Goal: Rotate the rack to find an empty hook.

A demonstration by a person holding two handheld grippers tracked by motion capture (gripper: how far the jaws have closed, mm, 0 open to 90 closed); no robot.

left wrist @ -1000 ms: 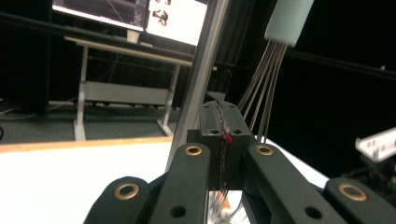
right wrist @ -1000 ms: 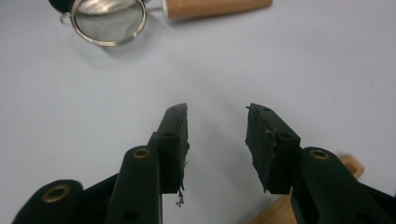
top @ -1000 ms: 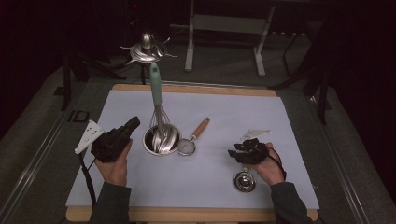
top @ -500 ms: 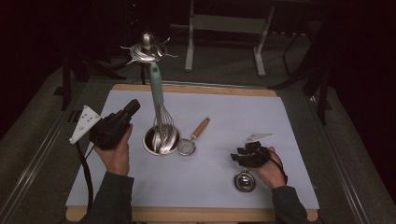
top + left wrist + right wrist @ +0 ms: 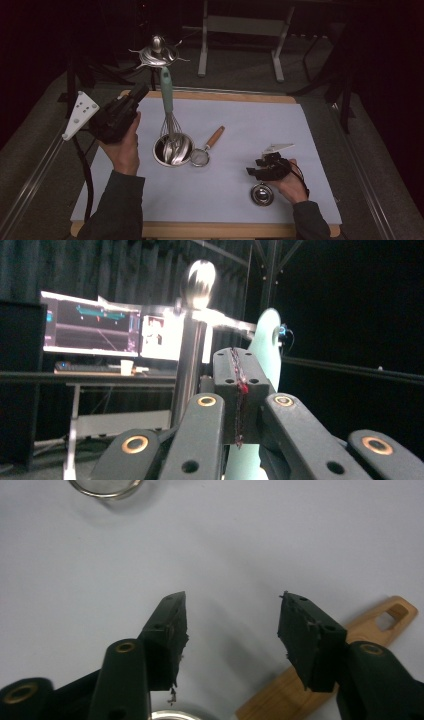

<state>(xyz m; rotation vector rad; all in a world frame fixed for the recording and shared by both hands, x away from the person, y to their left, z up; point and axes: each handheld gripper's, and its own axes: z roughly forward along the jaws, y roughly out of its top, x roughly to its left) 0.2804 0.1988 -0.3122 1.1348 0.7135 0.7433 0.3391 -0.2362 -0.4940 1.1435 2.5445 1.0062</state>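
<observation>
Left gripper (image 5: 142,92) I kept clenched and empty near the white mat's (image 5: 310,125) far left corner. At mat centre the mint-handled wire whisk (image 5: 167,97) stood in the steel cup (image 5: 172,150). Right gripper (image 5: 255,172), jaws just opening, hung released over the small round steel cup (image 5: 261,194) by the near right edge; placed, I judged.

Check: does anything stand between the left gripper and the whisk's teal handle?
Nothing visible does. The left gripper, fingers shut, faces the whisk handle across an open gap; the metal stand rises beyond it.
</observation>
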